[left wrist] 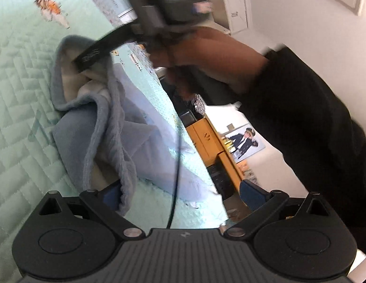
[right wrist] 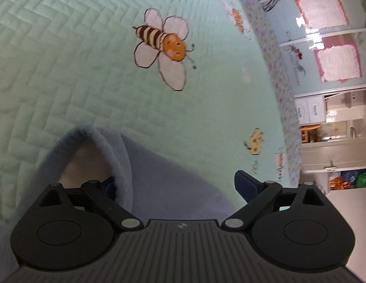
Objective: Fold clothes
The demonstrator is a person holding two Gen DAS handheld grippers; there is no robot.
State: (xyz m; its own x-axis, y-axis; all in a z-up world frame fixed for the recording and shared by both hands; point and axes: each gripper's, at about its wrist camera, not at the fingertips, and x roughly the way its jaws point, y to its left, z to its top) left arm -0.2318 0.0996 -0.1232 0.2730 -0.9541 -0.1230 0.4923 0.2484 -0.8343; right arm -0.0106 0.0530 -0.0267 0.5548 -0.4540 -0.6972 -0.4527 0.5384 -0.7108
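Your left gripper has its jaws wide open, with an edge of the blue garment draped over its left finger. Your right gripper is wide open too, low over the same cloth. The garment lies bunched on the green quilt, near the bee picture.

No word or number reads clearly. A small pale emblem, a mark and not letters, sits at 6 o'clock on the left gripper; the same emblem sits at 6 o'clock on the right gripper. White lettering on a black finger at 10 o'clock is too blurred to read. Script print on the bedspread border at 3 o'clock and the pink-framed sheets at 2 o'clock are also illegible.
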